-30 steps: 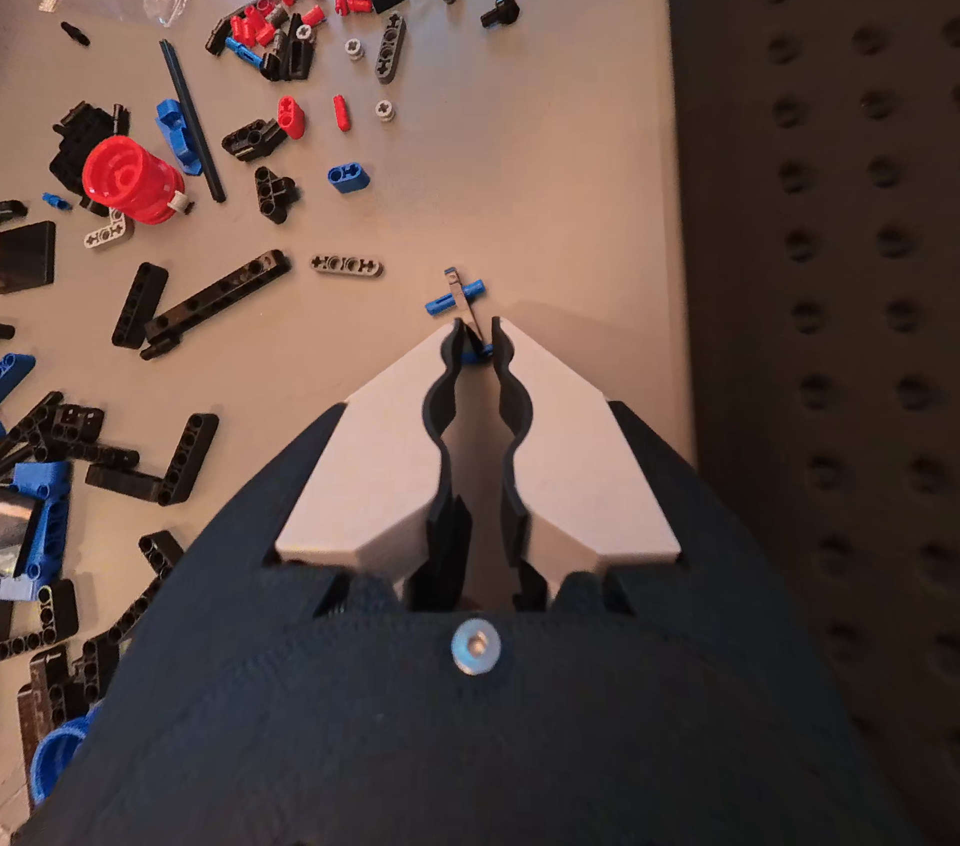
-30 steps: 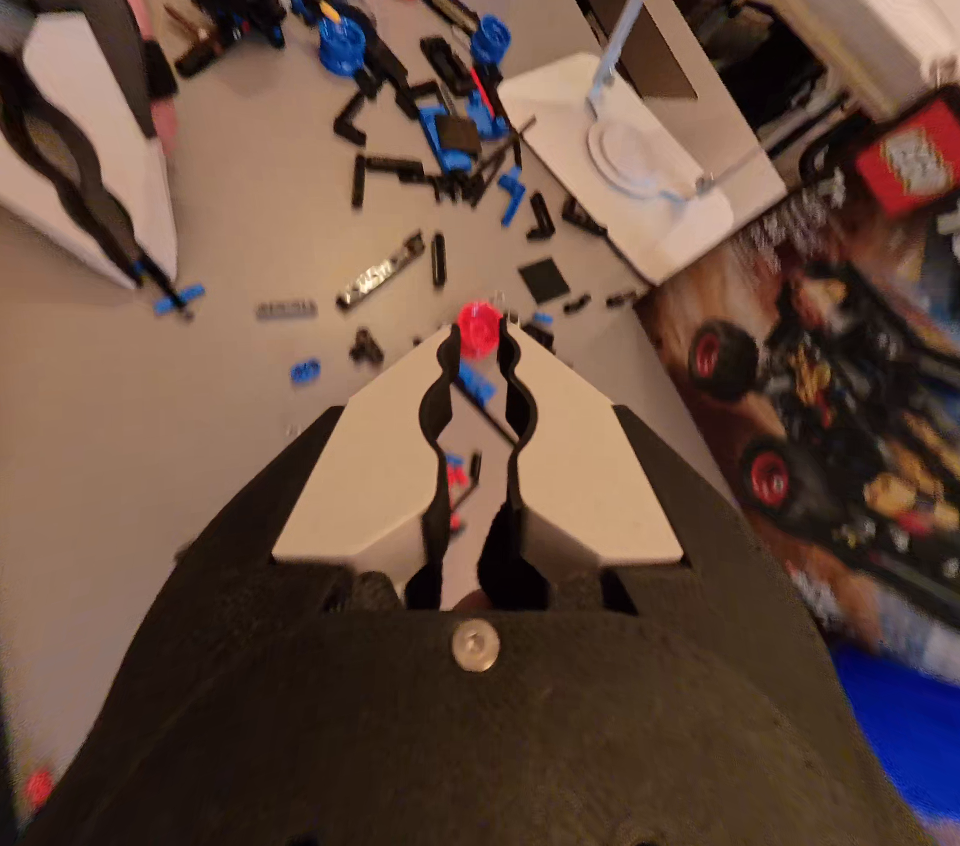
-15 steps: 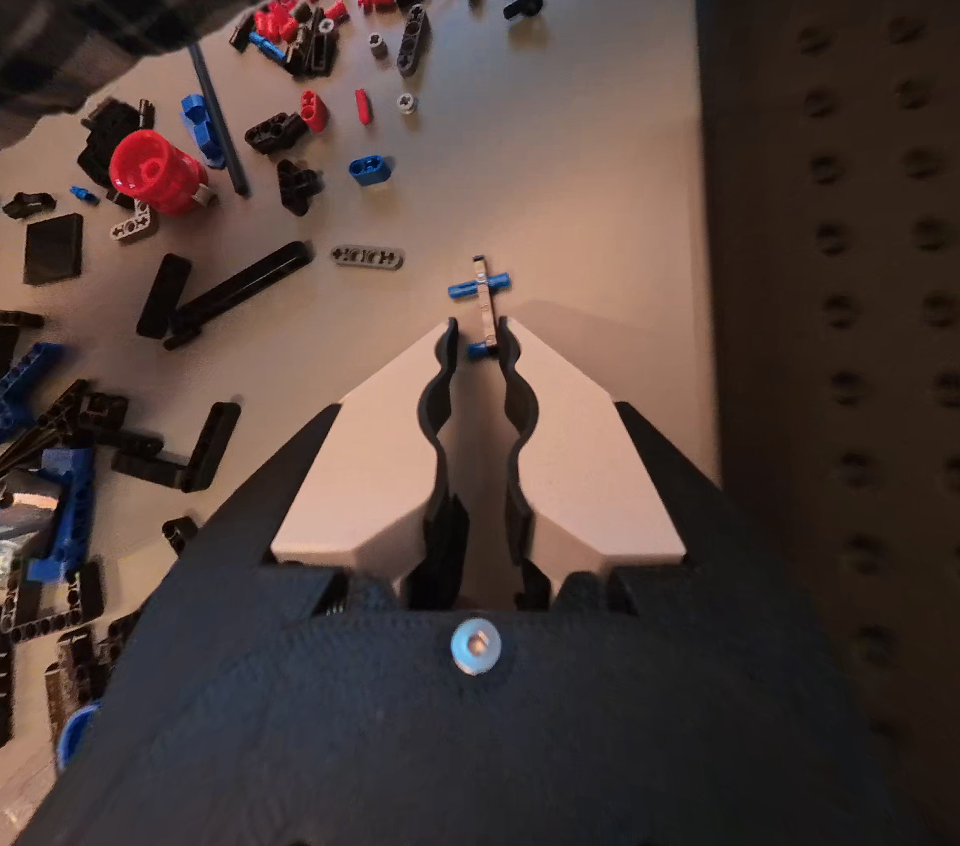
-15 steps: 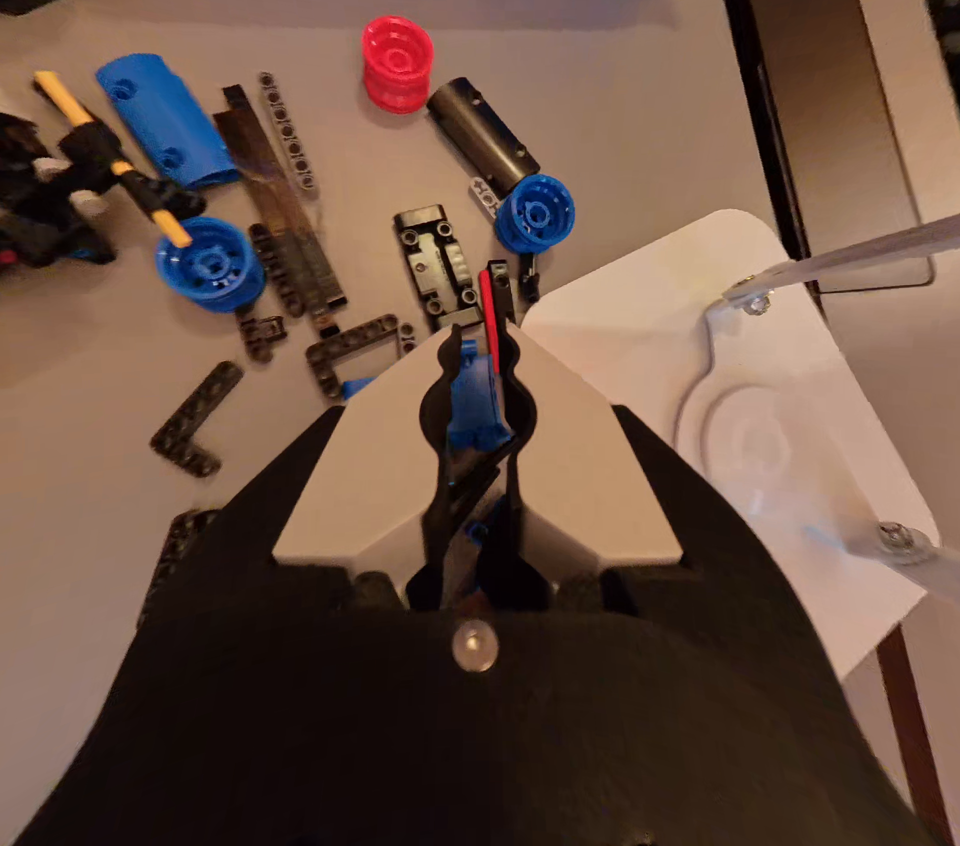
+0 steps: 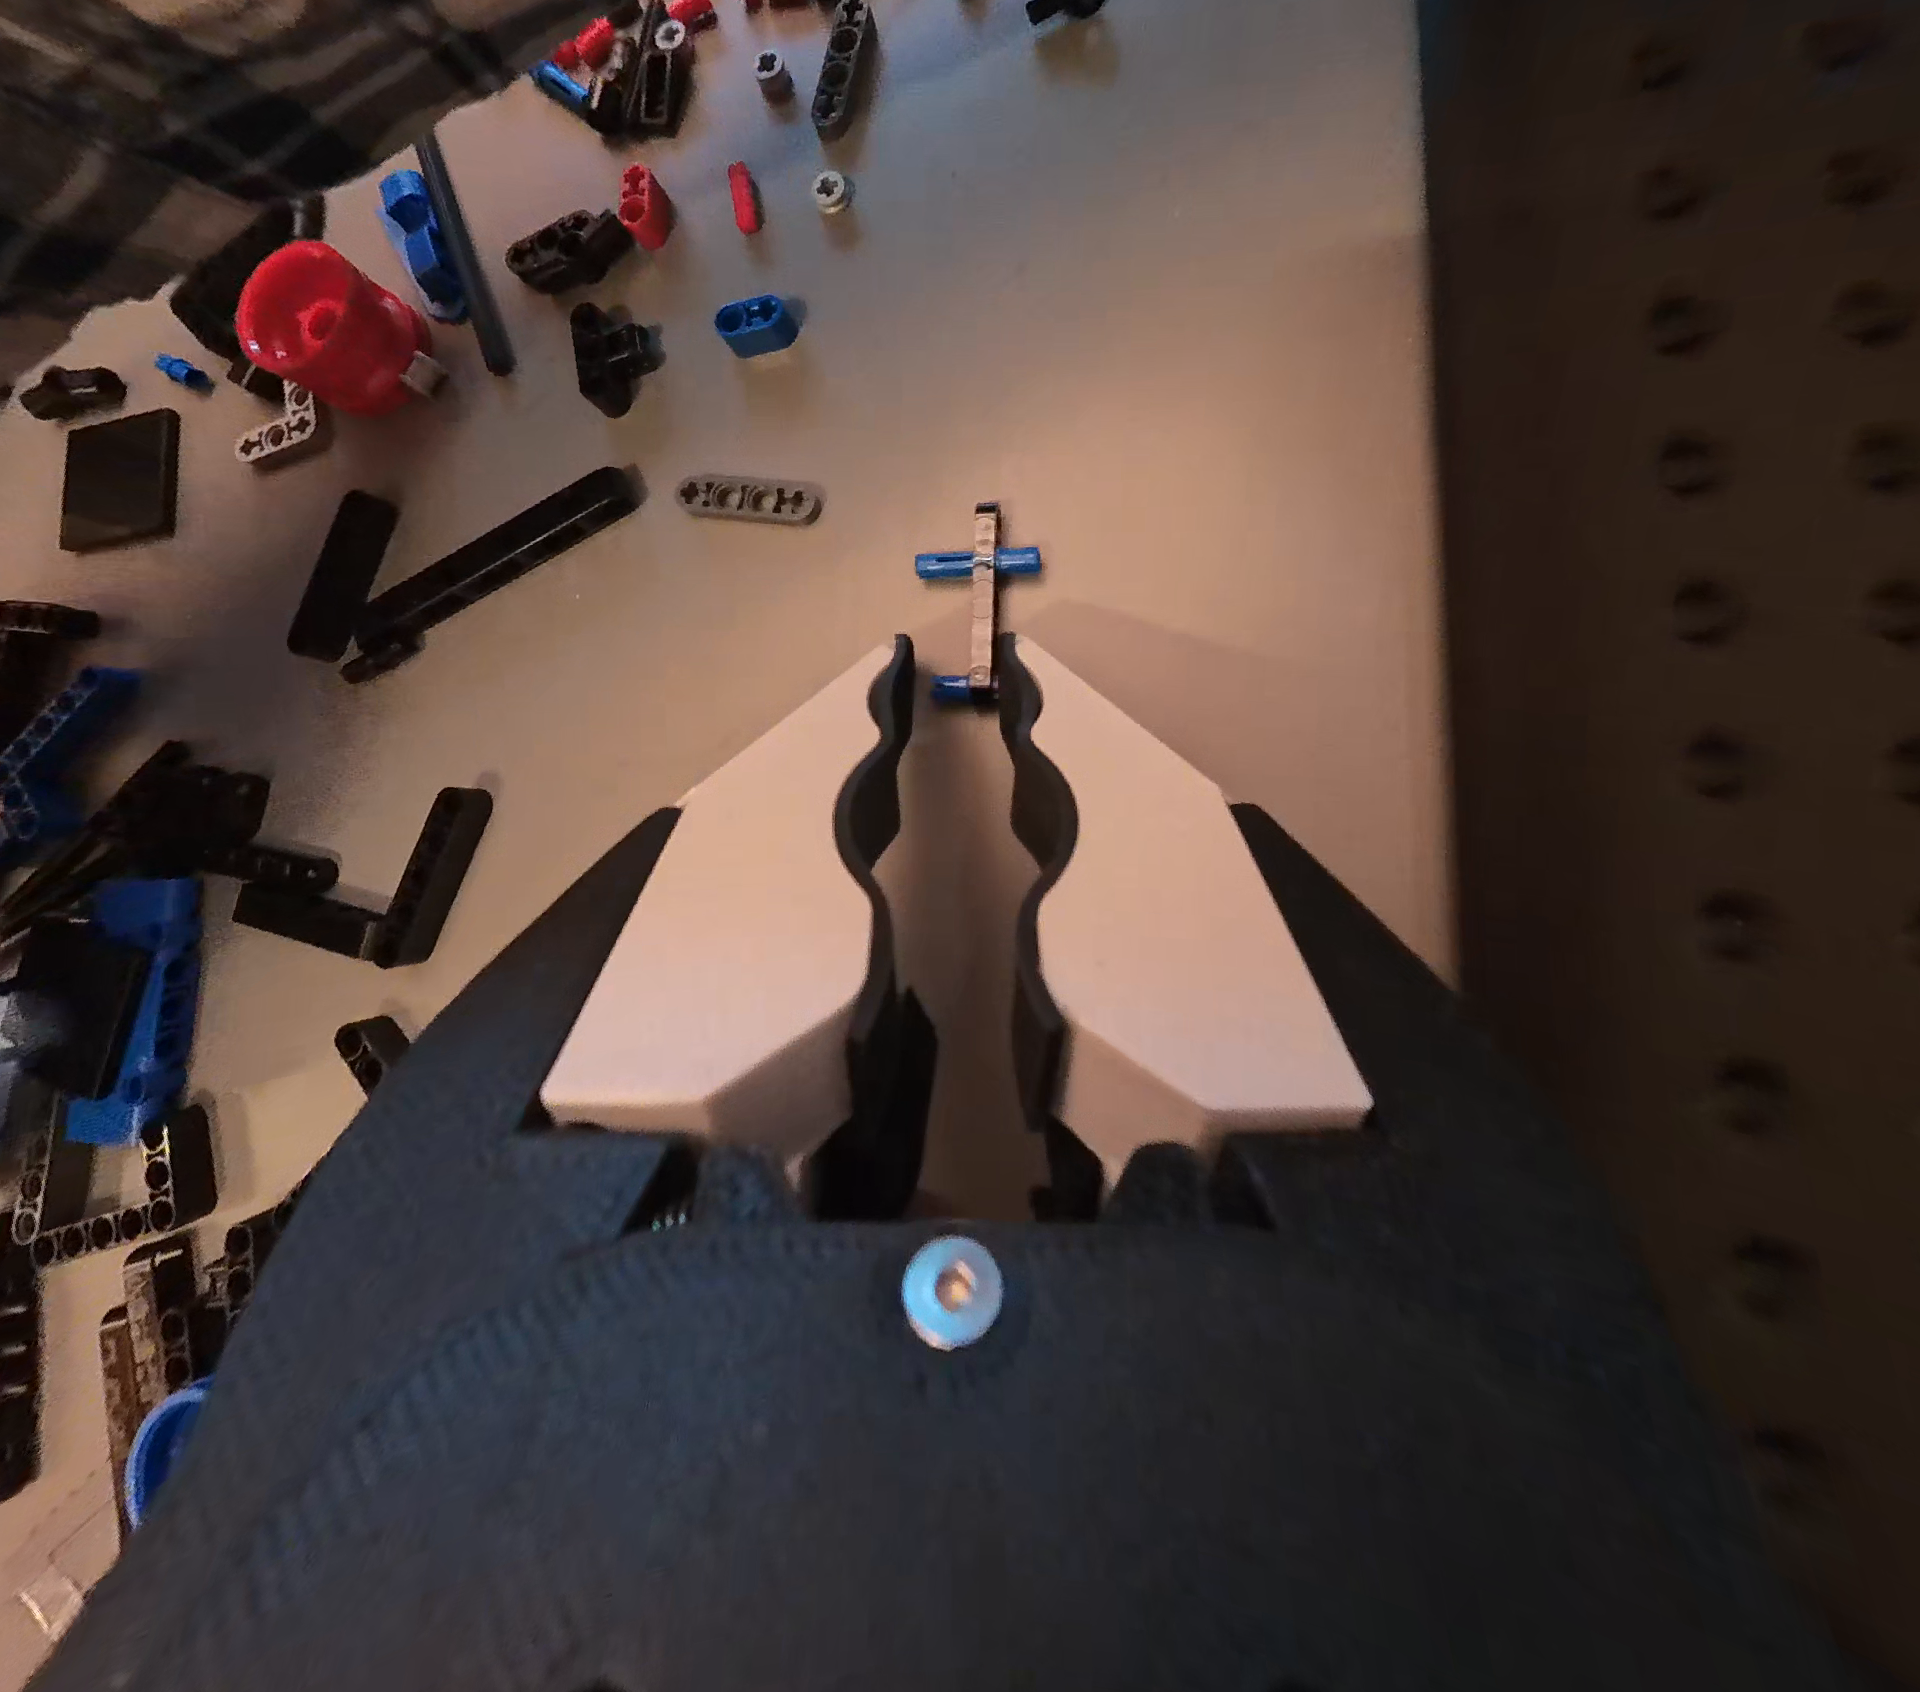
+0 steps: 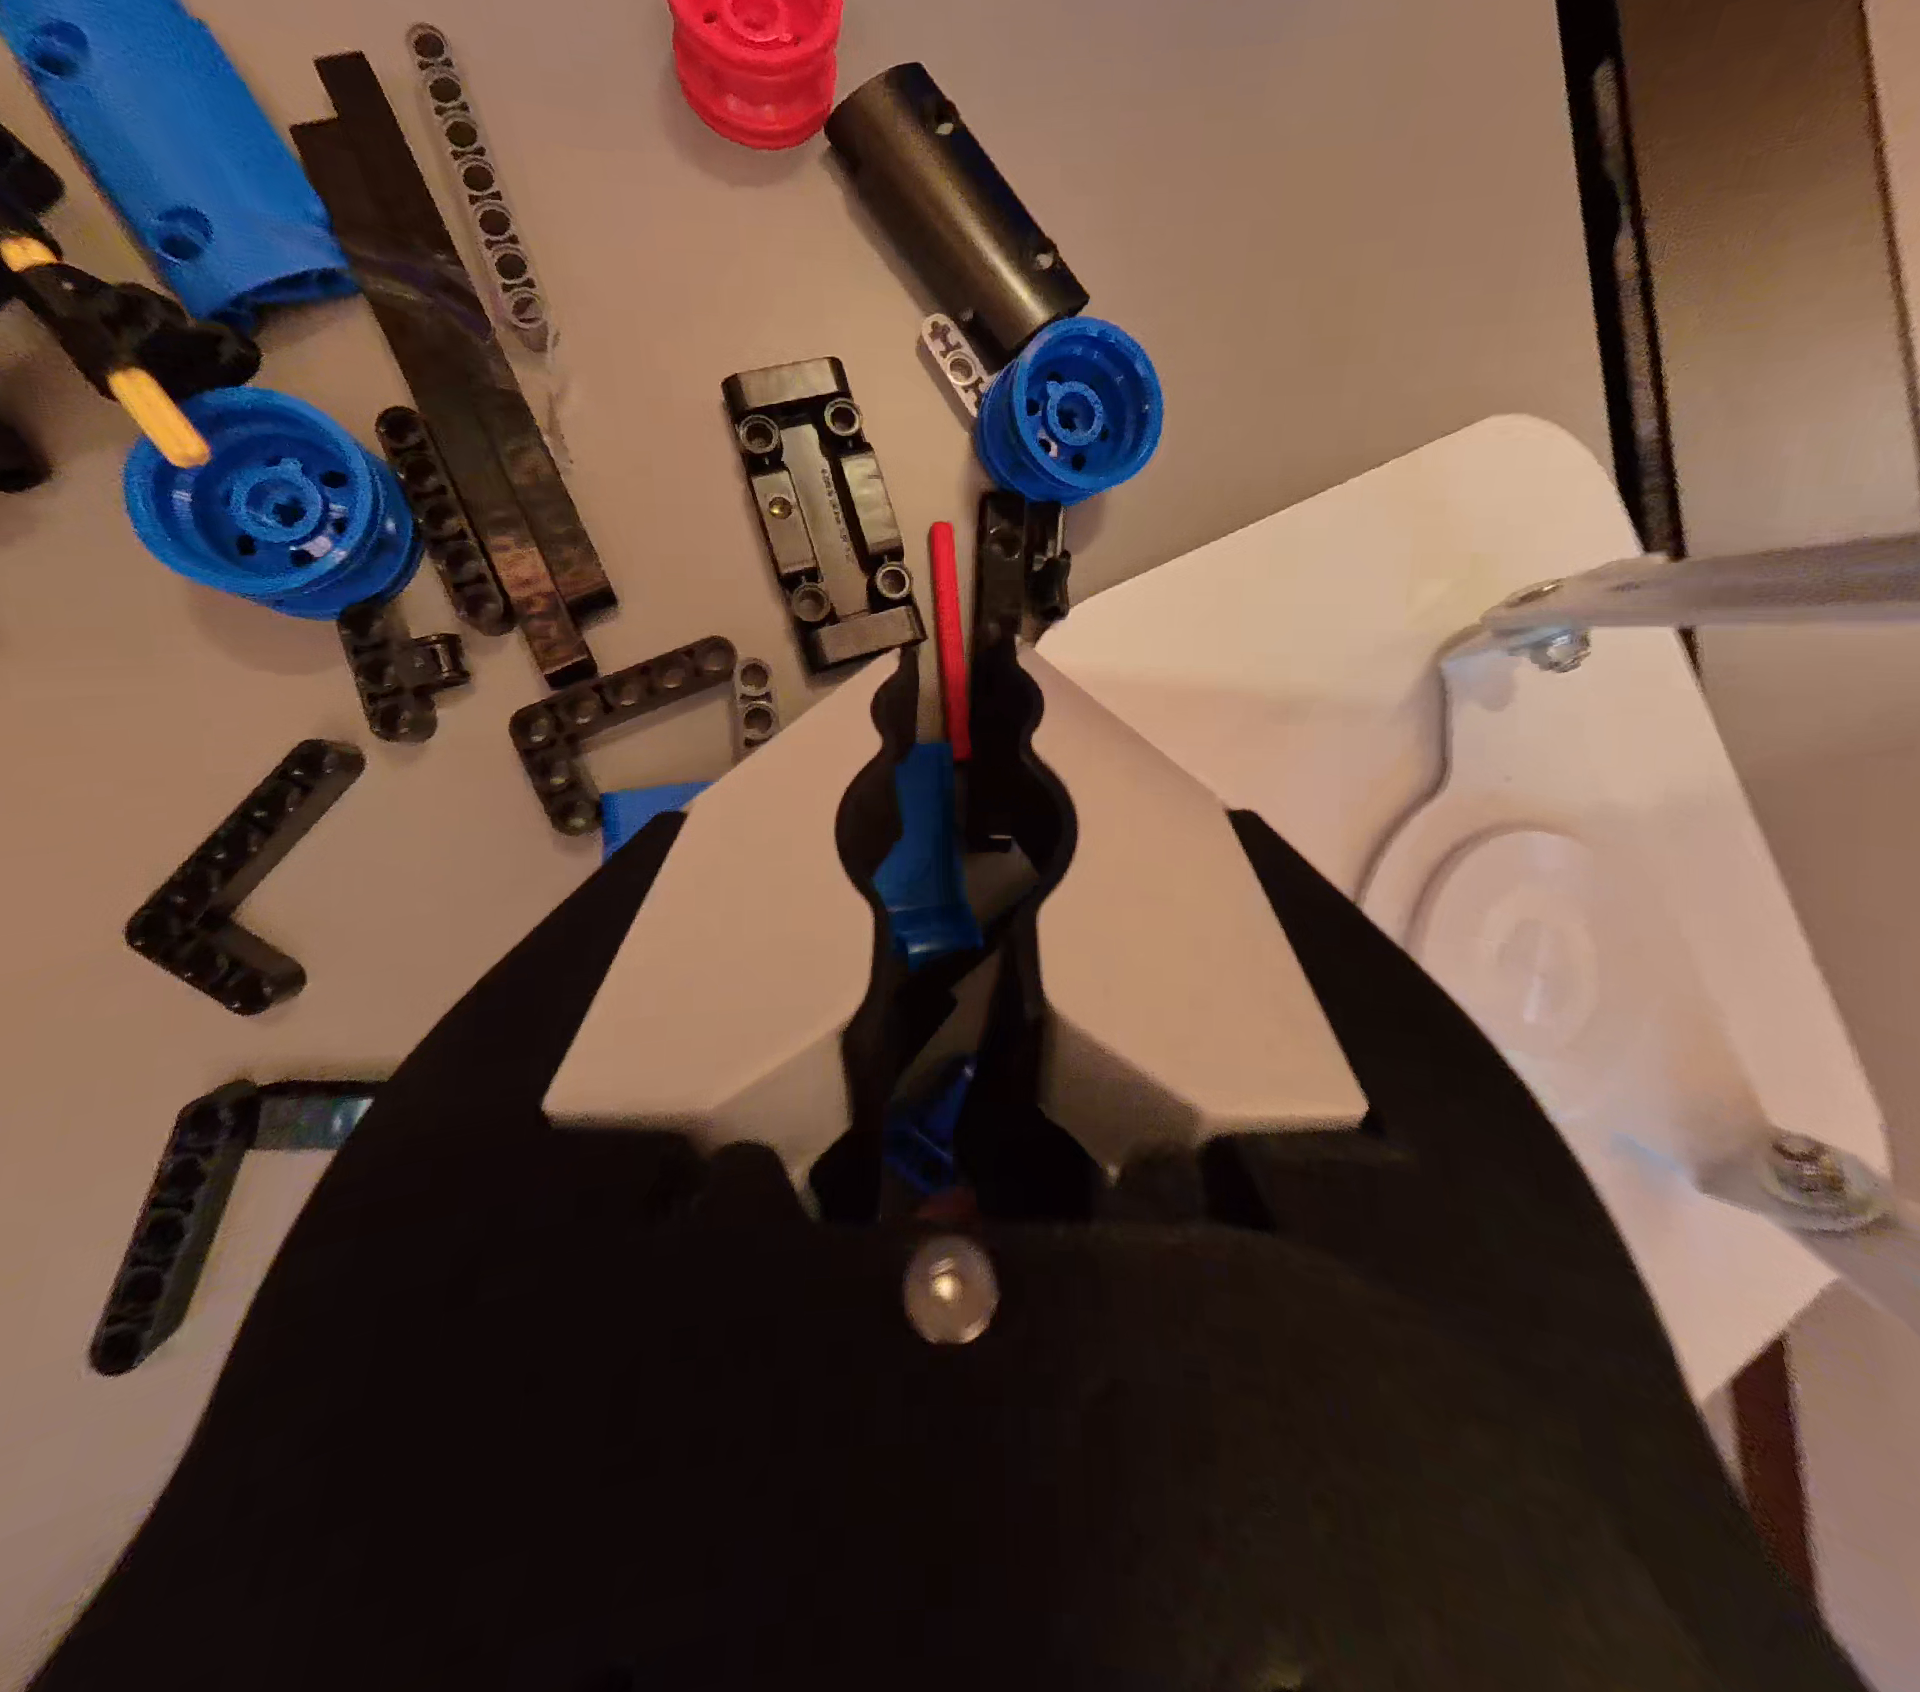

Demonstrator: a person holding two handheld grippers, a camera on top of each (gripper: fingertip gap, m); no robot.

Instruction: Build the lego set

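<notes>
Table (image 5: 1143, 312), left wrist view: loose parts spread over its left half; perforated panel (image 5: 1714, 603) along its right edge. Short beam with two pins (image 5: 985, 593) lies alone near that edge, its near end between the left gripper (image 5: 956, 666) fingertips; flat link (image 5: 748, 499) just left of it; wheel hub (image 5: 327, 328) farther left. Right wrist view: three hubs, beams and a plate (image 6: 821, 499) ahead of the right gripper (image 6: 961, 676); lamp base (image 6: 1351, 655) to its right.

A beige table (image 5: 1143, 292) meets a dark perforated panel (image 5: 1683, 499) under warm light.
</notes>
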